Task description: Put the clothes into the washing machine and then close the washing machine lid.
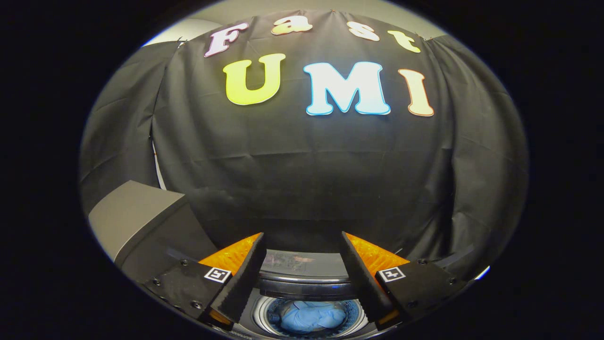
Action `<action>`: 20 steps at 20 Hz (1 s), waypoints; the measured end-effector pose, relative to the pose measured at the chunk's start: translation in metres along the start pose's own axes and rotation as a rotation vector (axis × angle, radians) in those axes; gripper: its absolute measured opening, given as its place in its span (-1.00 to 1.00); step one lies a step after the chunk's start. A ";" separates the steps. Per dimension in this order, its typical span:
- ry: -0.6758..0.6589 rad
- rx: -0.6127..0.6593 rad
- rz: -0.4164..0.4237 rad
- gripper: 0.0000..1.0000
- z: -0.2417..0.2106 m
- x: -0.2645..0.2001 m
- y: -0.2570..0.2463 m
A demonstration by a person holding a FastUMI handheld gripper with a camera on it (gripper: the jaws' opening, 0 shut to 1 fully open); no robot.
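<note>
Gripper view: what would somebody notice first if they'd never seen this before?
Probably the gripper, its two fingers spread wide apart with nothing between them. Below and between them sits the washing machine with its round drum open, and a bundle of blue clothes lies inside the drum. Beyond it all hangs the black cloth wall, with a grey box standing off to the left of the fingers.

carrier: the washing machine (pixel 302 283), top-loading, seen from above between the gripper's (pixel 302 243) spread fingers, which hold nothing
opening: round drum (pixel 264 315) with a shiny rim, uncovered
inside the drum: a light blue garment (pixel 309 317), crumpled, lying at the bottom
behind the opening: a dark control panel (pixel 302 267) along the machine's back edge
beside the machine: a grey box (pixel 134 217), to the left
</note>
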State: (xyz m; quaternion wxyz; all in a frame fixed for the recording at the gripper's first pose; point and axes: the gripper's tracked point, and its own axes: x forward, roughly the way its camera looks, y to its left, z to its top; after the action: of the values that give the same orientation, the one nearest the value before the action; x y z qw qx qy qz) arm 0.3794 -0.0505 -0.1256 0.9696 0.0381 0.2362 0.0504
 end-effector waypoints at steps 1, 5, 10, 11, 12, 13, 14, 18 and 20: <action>-0.008 -0.001 0.007 0.95 -0.005 -0.005 0.001; -0.080 0.021 0.014 0.94 -0.039 -0.035 0.004; -0.081 0.019 -0.029 0.93 -0.111 -0.087 0.006; -0.094 0.014 -0.031 0.93 -0.114 -0.103 0.008; -0.120 0.010 -0.032 0.93 -0.115 -0.121 0.013; -0.153 0.004 -0.034 0.93 -0.110 -0.142 0.018; -0.189 -0.009 -0.034 0.93 -0.104 -0.163 0.025; -0.335 -0.075 0.003 0.94 -0.071 -0.264 0.062; -0.388 -0.093 0.007 0.94 -0.065 -0.307 0.074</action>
State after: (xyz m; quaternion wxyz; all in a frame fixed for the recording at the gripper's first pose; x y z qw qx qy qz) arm 0.0727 -0.0093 -0.0365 0.9975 0.0030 0.0421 0.0563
